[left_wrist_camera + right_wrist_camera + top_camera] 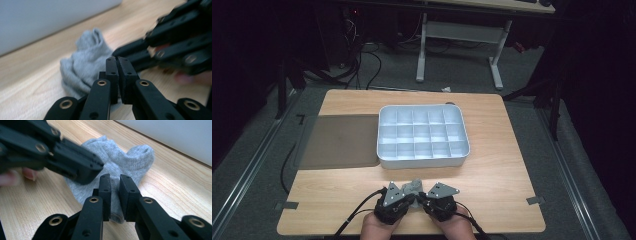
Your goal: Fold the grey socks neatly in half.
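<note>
Grey knit sock [117,167], crumpled on the wooden table [492,185] near its front edge, just on the near side of the white compartment tray [384,150] and between the two hand-held grippers. The left gripper [117,61] meets the sock from the left with its jaws pressed nearly together; they appear to pinch a fold at the sock's near edge, though the cloth between the pads is hard to make out. The right gripper [114,178] meets it from the right, its jaws a narrow gap apart with sock fabric in and behind the gap; whether the pads already press the cloth cannot be told. The step in hand is judged to be taking hold of the sock at two points so as to spread or fold it. To do this well, each pair of jaws should bite a single edge of cloth rather than a bunched heap, the two grips kept apart, and the lift made evenly so neither side slips
</note>
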